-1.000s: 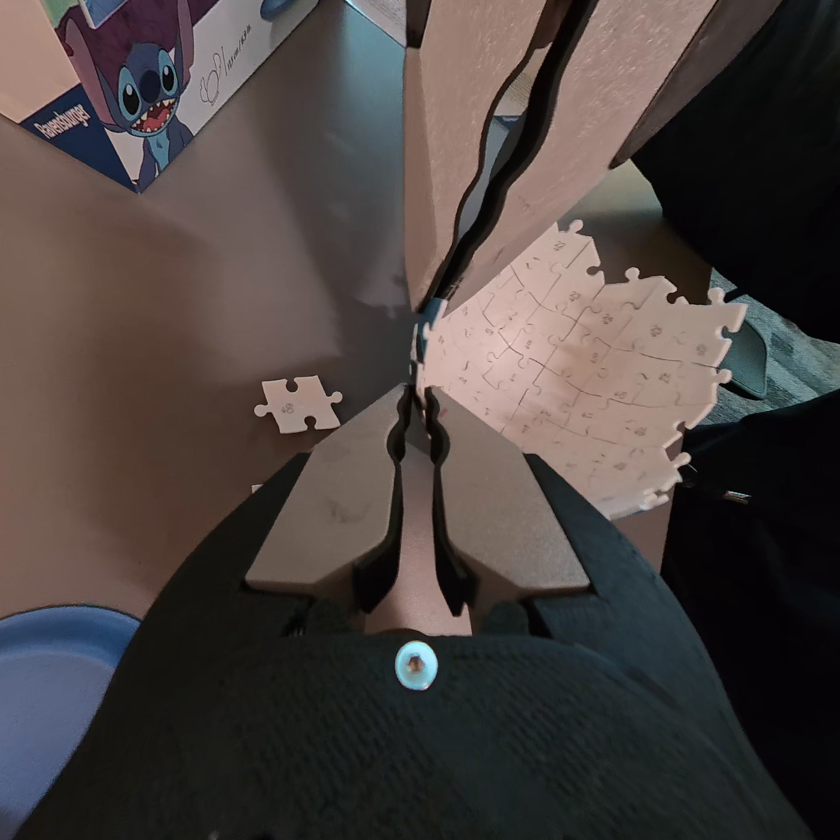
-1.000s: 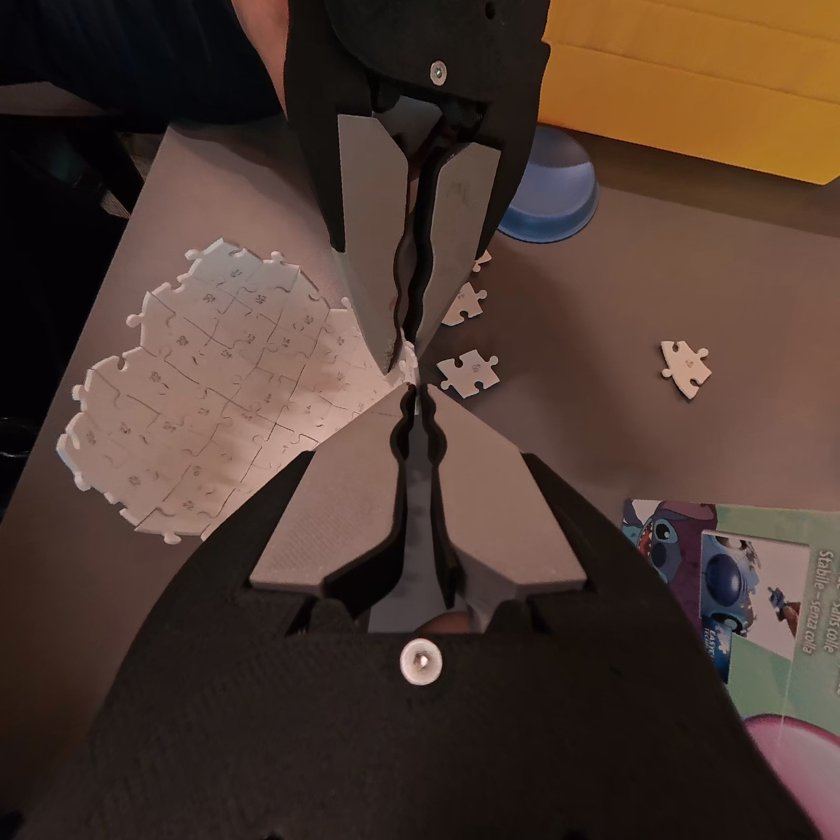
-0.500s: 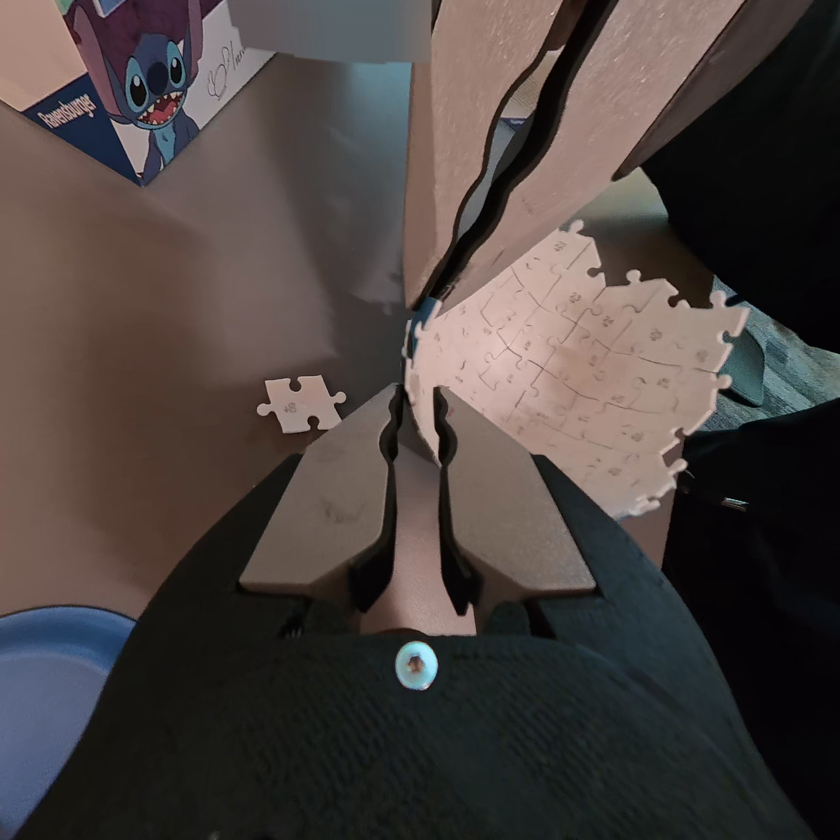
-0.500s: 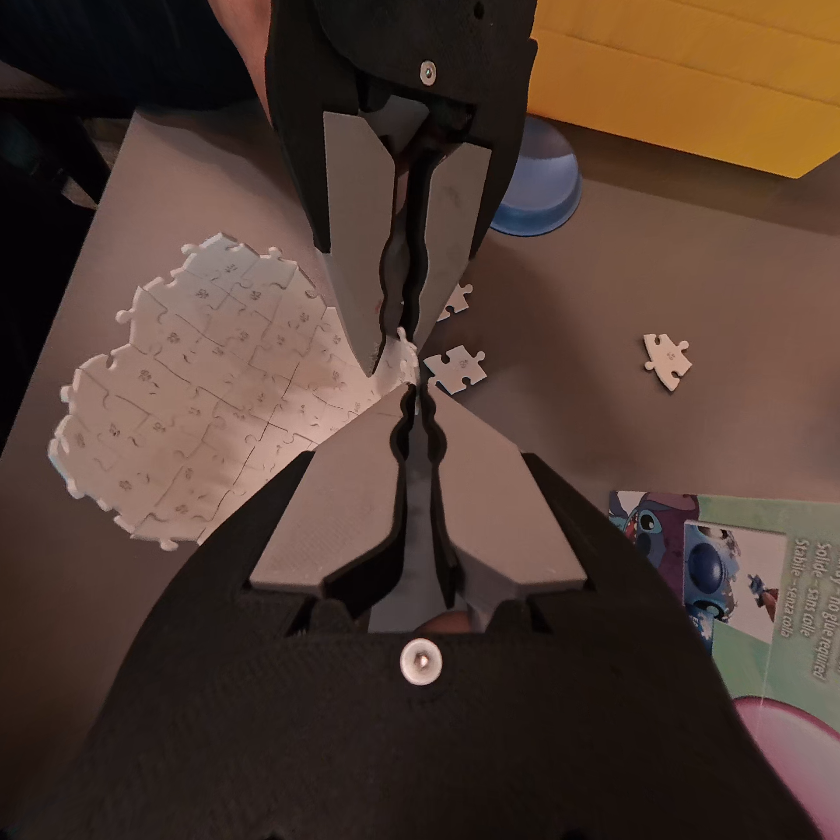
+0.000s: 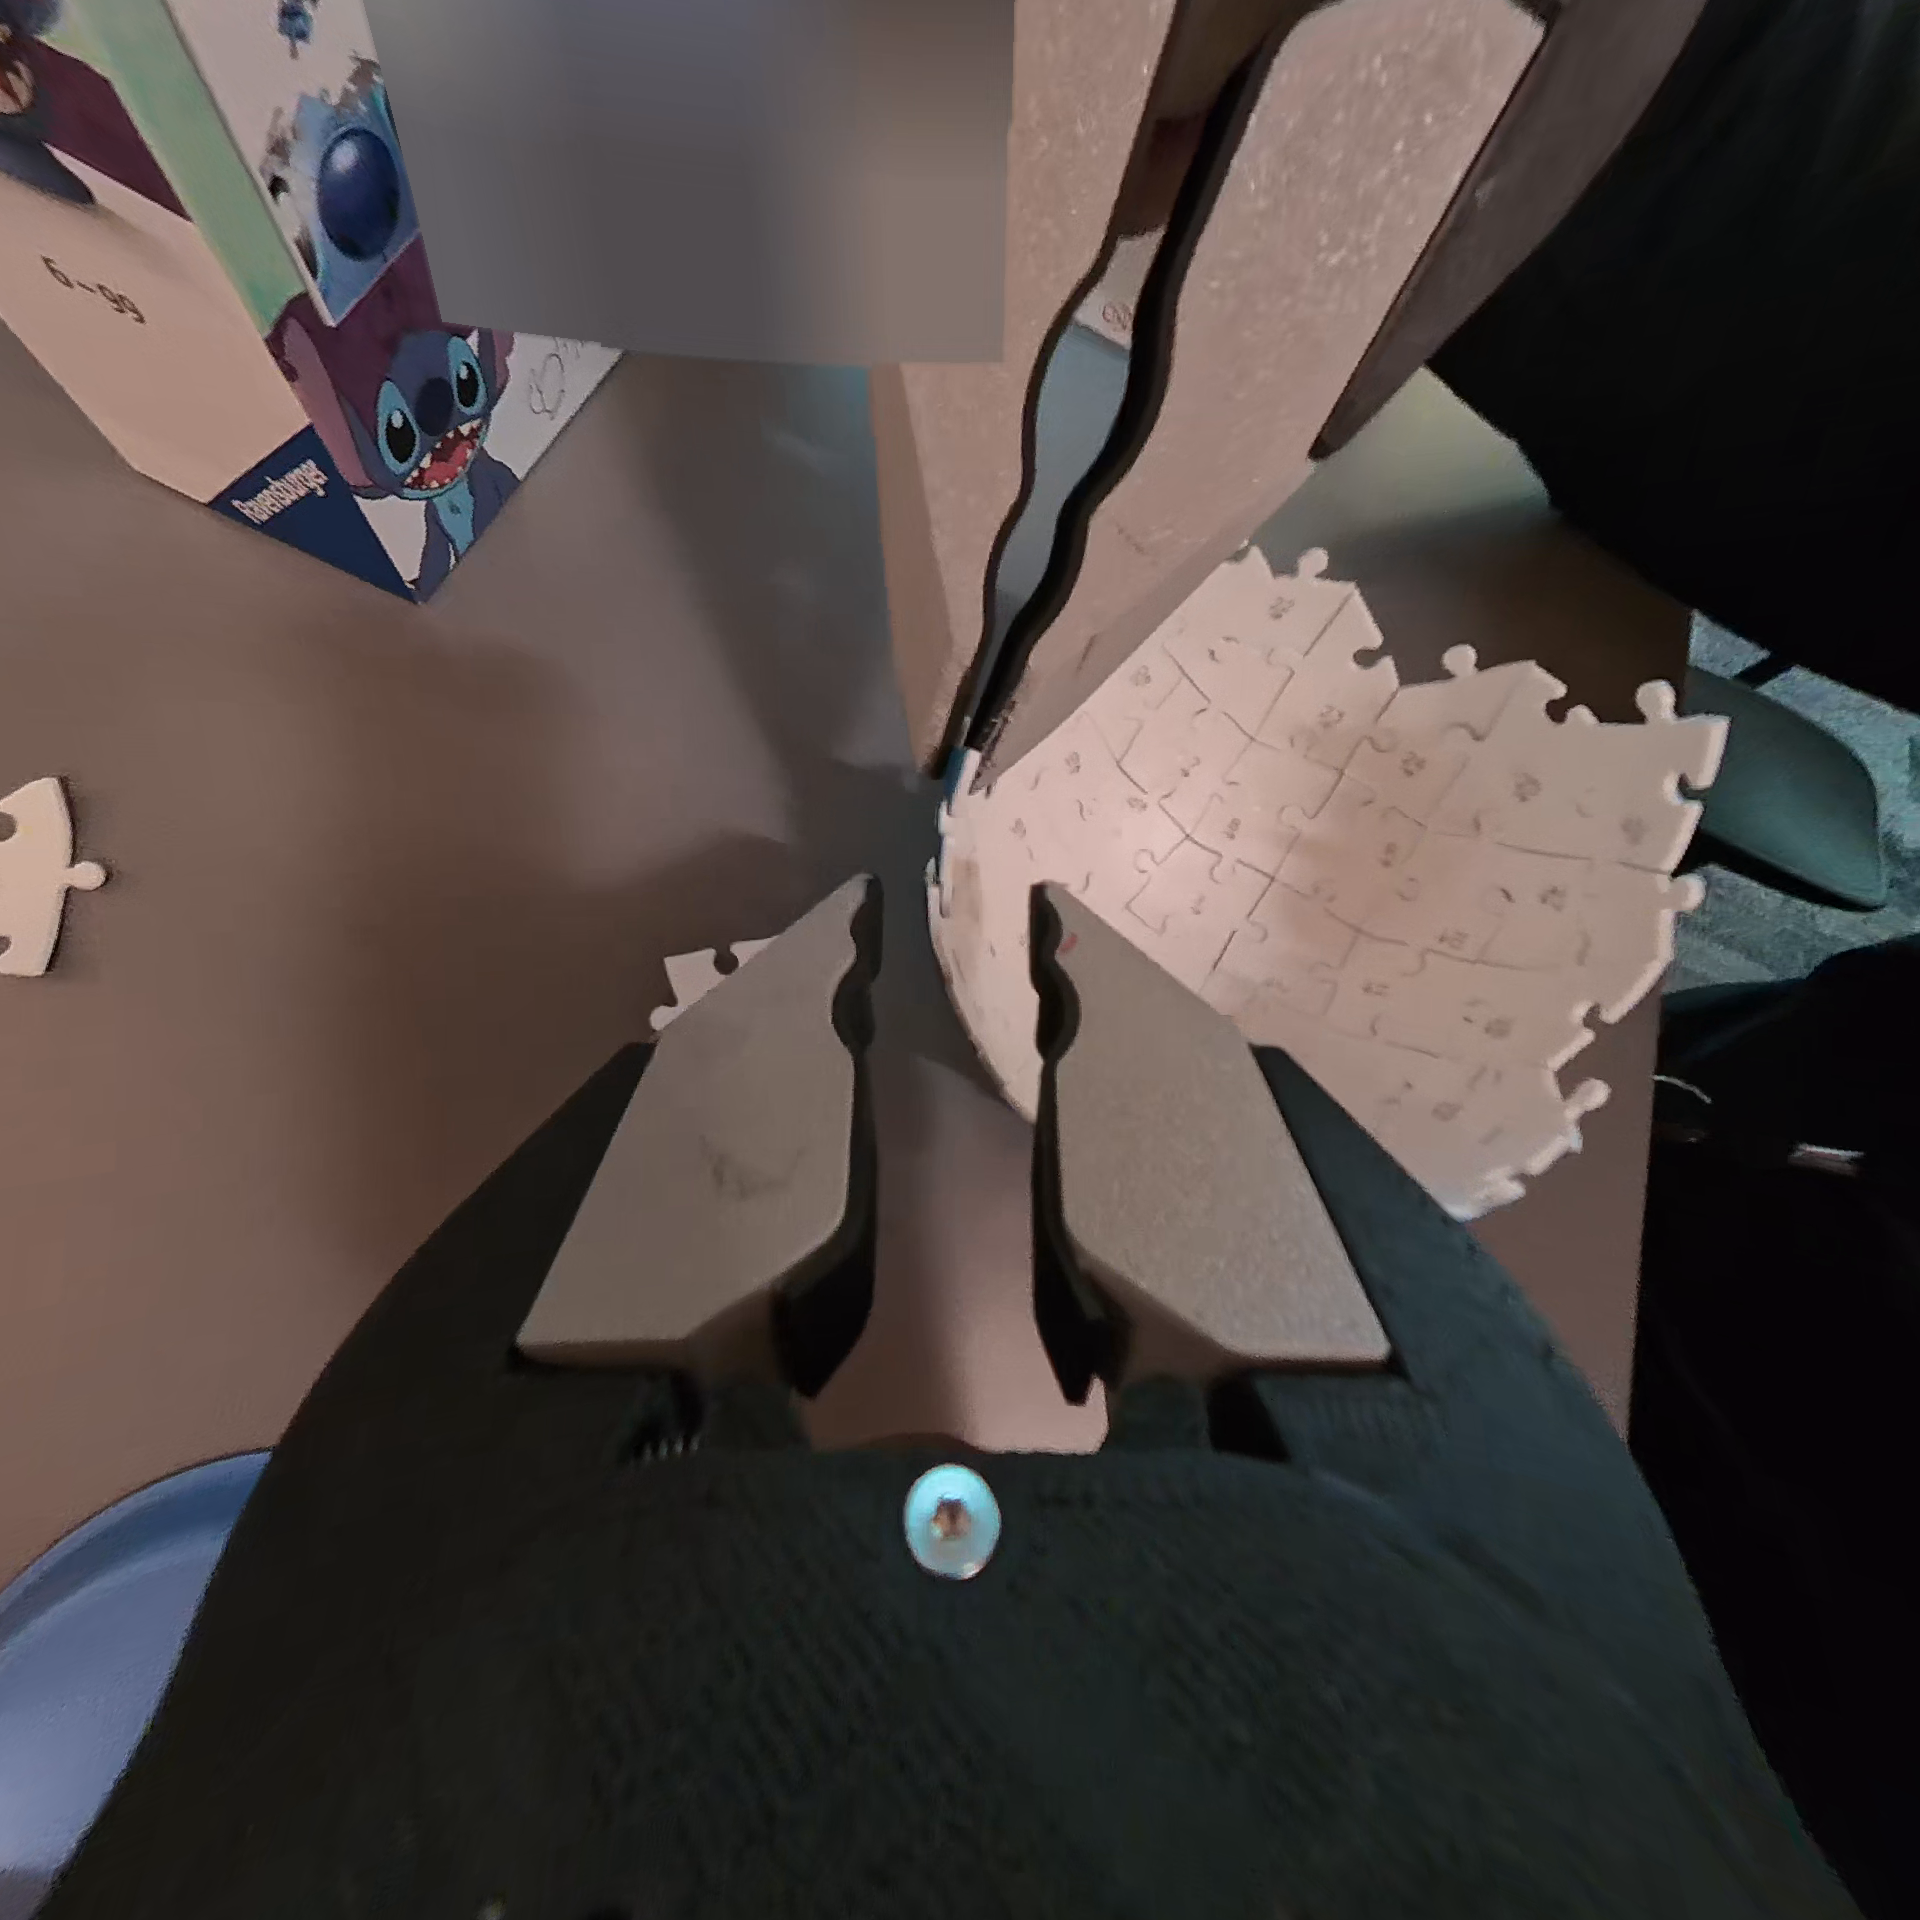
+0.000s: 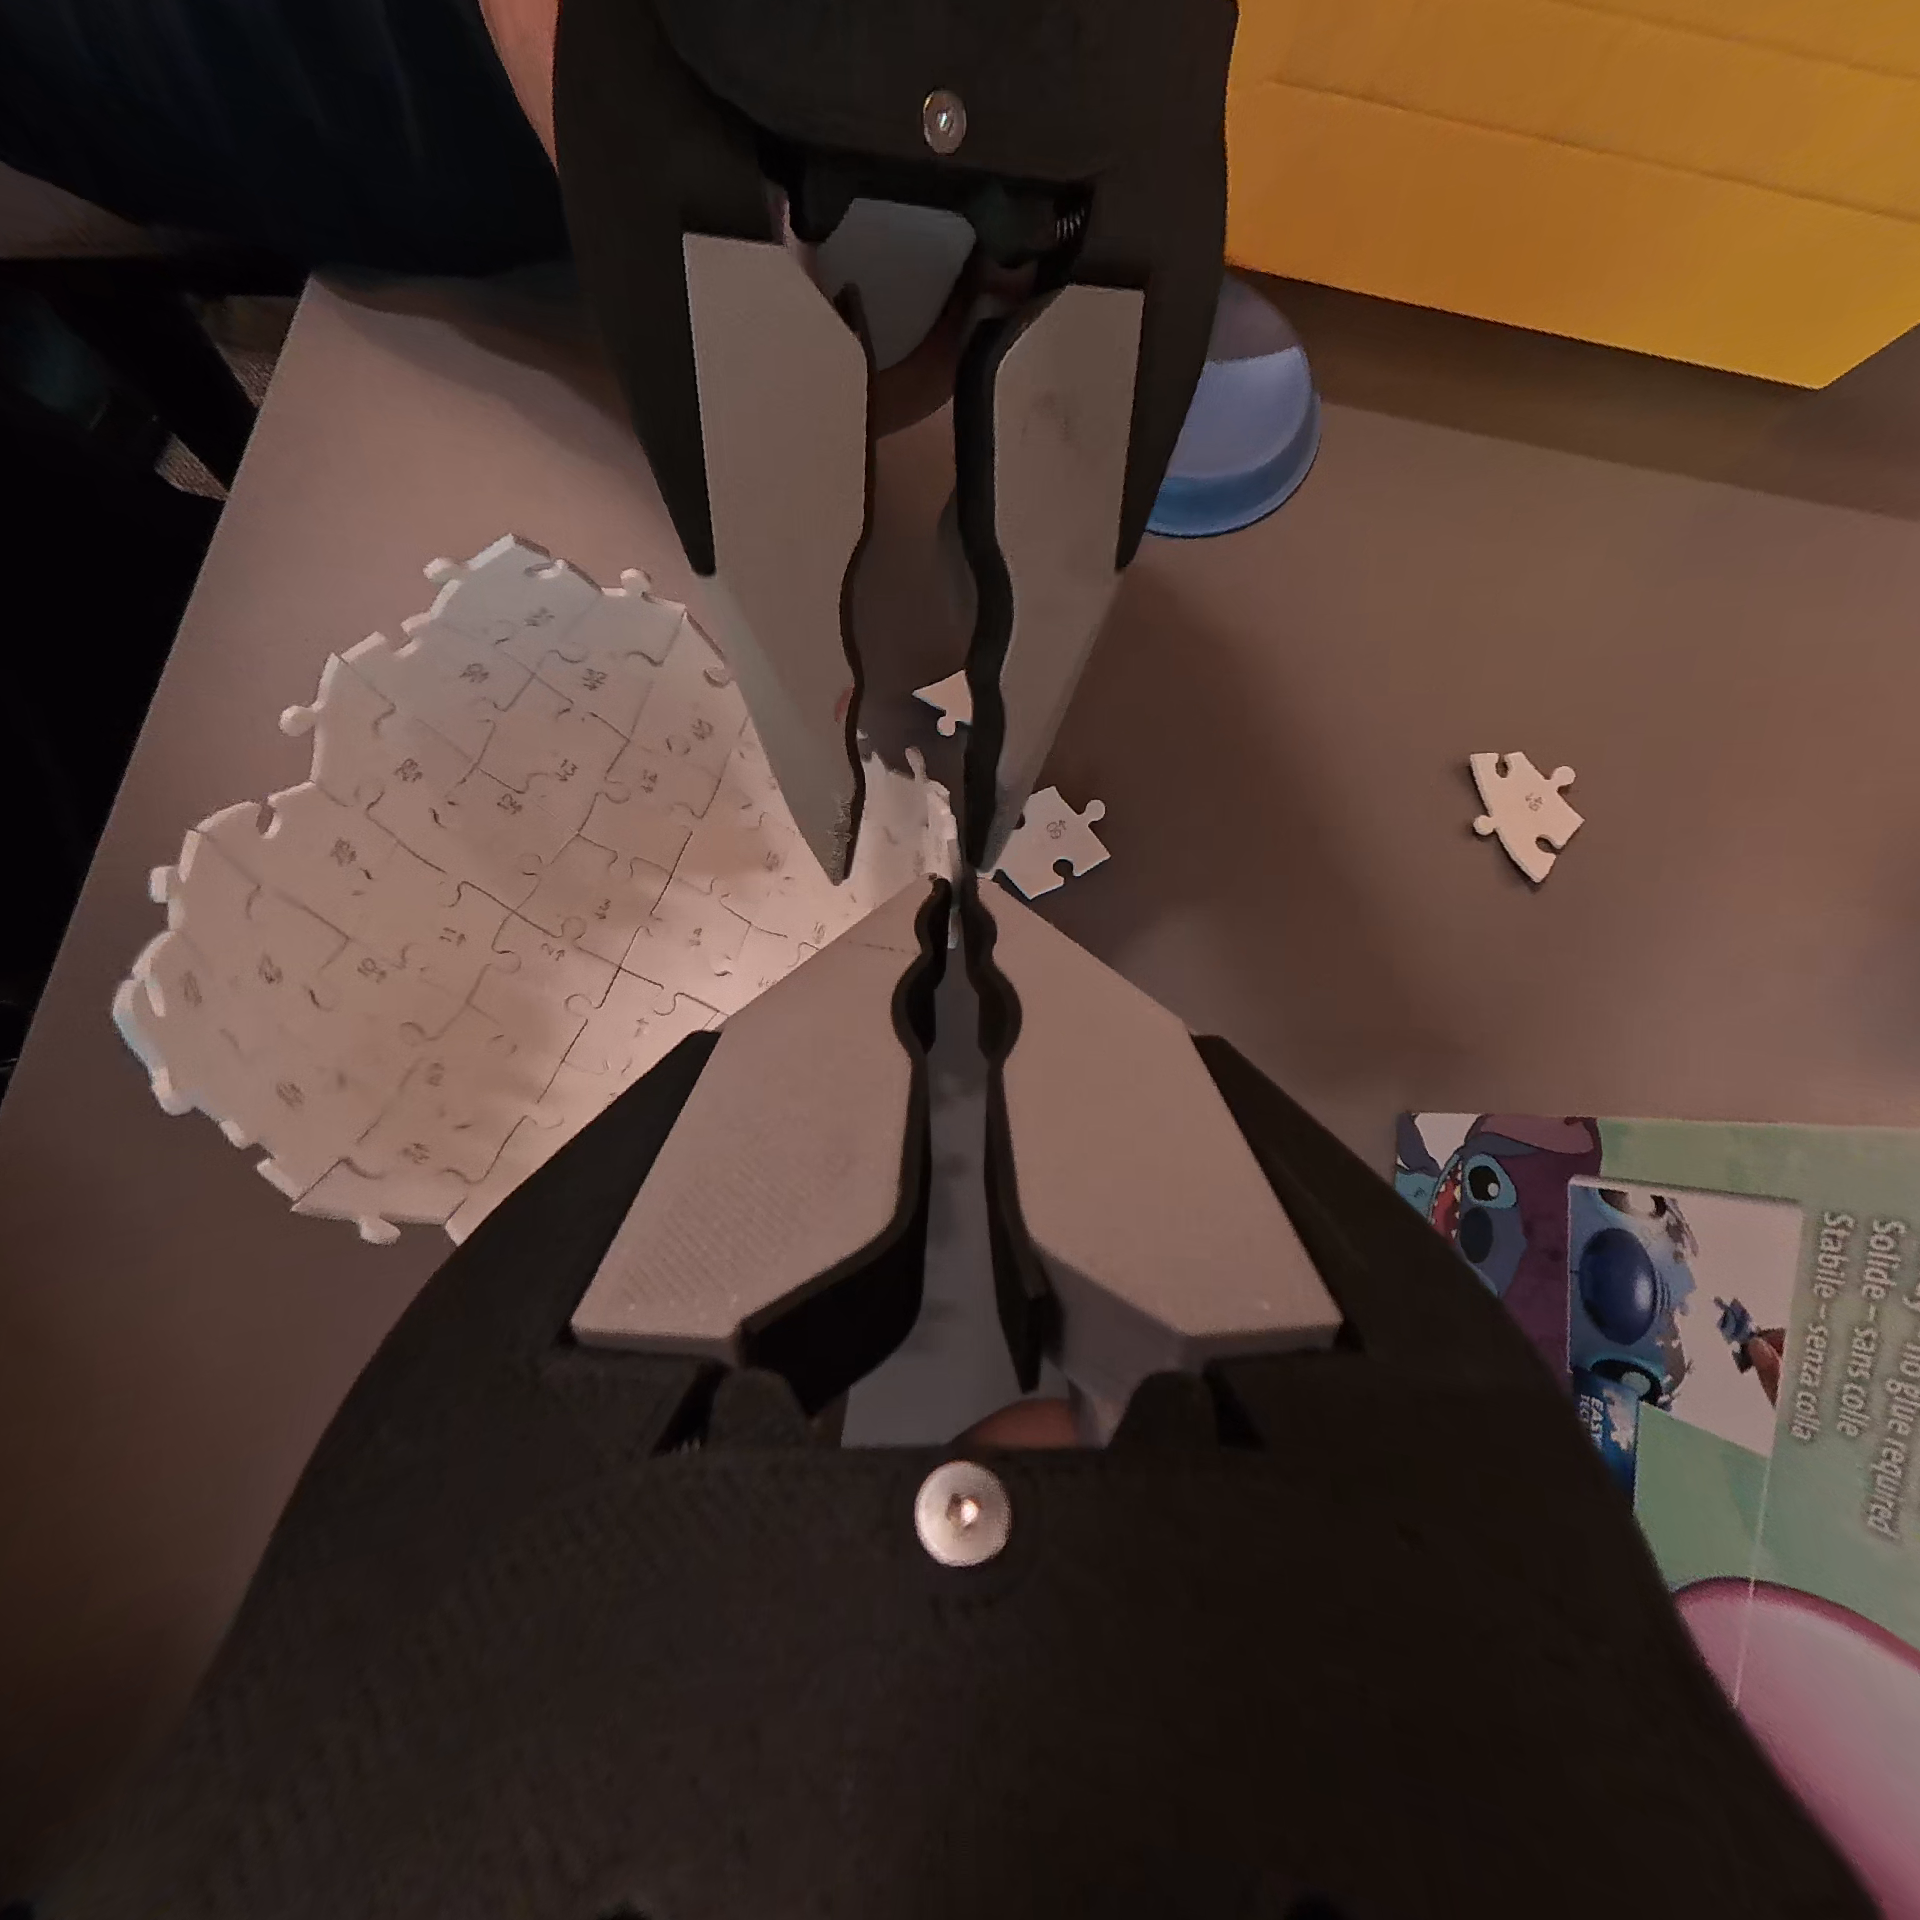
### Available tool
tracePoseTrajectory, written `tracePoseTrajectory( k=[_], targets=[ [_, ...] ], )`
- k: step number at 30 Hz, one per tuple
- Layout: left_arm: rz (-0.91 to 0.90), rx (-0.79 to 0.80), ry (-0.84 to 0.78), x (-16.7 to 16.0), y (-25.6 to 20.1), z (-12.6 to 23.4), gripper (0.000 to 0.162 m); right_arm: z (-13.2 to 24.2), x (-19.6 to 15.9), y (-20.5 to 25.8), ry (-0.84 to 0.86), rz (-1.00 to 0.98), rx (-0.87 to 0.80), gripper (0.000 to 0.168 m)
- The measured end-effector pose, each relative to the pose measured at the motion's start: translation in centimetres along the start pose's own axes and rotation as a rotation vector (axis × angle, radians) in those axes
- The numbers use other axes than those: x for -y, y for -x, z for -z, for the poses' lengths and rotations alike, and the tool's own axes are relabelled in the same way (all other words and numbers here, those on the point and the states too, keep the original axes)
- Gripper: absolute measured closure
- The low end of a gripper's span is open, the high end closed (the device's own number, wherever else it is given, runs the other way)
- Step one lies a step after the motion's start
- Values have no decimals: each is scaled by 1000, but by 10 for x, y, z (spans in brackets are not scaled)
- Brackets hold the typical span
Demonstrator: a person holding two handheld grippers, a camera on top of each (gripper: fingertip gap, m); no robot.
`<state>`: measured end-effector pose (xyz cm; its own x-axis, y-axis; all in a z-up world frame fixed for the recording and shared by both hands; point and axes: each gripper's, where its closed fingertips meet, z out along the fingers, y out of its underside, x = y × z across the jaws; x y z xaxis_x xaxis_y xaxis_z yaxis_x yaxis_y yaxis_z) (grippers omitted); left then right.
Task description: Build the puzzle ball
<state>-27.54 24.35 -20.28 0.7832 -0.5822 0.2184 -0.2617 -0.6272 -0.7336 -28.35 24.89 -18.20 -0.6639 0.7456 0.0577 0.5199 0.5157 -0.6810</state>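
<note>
The partly built puzzle ball is a curved white shell of joined pieces (image 5: 1351, 883), with its numbered inner side showing, at the table's edge; it also shows in the right wrist view (image 6: 468, 883). My right gripper (image 6: 954, 896) is shut on the shell's rim and shows from above in the left wrist view (image 5: 966, 753). My left gripper (image 5: 953, 888) is open, with its jaws on either side of the same rim and not pinching it. It shows opposite in the right wrist view (image 6: 914, 862).
Loose white pieces lie on the grey table (image 6: 1055, 836) (image 6: 1527, 810) (image 6: 951, 701) (image 5: 31, 883). A blue bowl (image 6: 1247, 436) stands behind the left gripper. The puzzle box (image 5: 312, 312) (image 6: 1662, 1299) and a yellow box (image 6: 1558, 156) stand around. A person in dark clothing (image 5: 1766, 312) is at the table's edge. My left and right fingertips are right by each other. Between my left fingertips and the blue bowl (image 6: 1247, 436) there is roughly 15 cm.
My left gripper has opened and let go of the shell's rim. My right gripper has stayed shut on the rim.
</note>
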Motion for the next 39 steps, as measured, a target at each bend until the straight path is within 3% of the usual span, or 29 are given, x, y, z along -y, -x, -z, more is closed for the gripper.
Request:
tracePoseTrajectory(
  k=[8, 39],
  targets=[
    [-39, 25, 20, -3, 1, -4, 150, 1, 0, -2, -7, -3, -7, 168],
    [-22, 41, -35, 6, 5, -1, 160, -5, -7, -2, -19, -40, 35, 163]
  ],
)
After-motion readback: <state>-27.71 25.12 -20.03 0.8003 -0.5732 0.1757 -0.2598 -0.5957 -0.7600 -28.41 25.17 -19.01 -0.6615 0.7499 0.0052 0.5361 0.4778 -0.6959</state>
